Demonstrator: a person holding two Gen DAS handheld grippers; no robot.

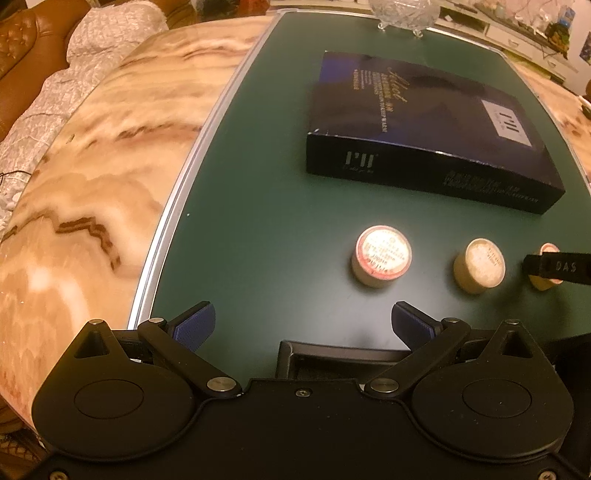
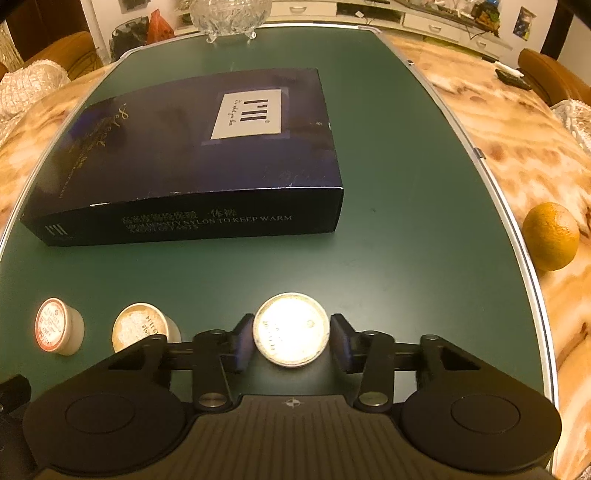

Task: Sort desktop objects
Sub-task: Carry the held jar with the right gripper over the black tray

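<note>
My right claw is clenched on the cup near the mat's front edge; I should lift straight, keeping it level. Left claw hangs released.

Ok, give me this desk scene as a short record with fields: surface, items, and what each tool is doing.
surface: green mat on a marble-patterned table
box: dark blue box, flat on the mat, closed
jars: three small round jars in a row in front of the box
left tool: open, nothing between its fingers
right tool: closed on the rightmost jar
other jars: middle jar, red-rimmed jar, both free
off mat: orange
far edge: glass bowl
</note>
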